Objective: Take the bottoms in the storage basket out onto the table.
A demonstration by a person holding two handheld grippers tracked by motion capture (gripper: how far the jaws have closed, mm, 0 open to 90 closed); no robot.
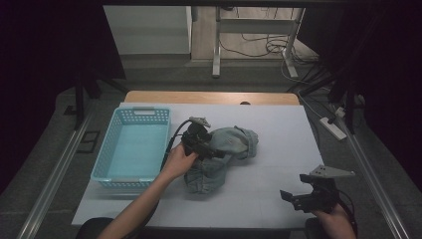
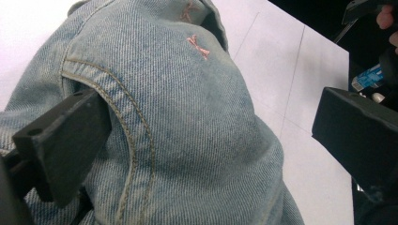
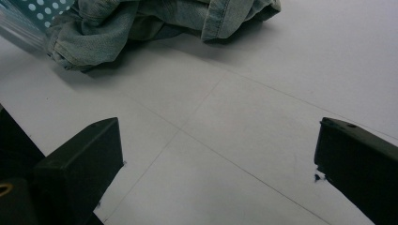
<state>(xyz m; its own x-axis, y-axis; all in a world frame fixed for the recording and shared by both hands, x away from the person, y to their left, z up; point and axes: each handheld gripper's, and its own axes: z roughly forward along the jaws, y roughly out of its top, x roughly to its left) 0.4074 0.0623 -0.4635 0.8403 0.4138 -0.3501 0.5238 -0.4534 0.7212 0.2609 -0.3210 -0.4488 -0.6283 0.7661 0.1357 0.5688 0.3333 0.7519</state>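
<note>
A crumpled pair of light blue jeans (image 1: 226,154) lies in the middle of the white table, beside the basket. My left gripper (image 1: 213,151) is pushed into the heap, held by a hand from the left. In the left gripper view its jaws stand wide apart, open (image 2: 211,140), with a bulge of denim (image 2: 187,122) with tan seams between them. My right gripper (image 1: 294,198) hovers low over bare table at the front right, open (image 3: 216,159), with nothing between its fingers. The jeans (image 3: 141,23) lie beyond it, apart from it.
A turquoise plastic basket (image 1: 132,113) with nothing in it stands on the table's left side, close to the jeans; its perforated wall (image 3: 28,11) shows at the top left of the right gripper view. Bare white tabletop (image 1: 278,144) spreads right of the jeans.
</note>
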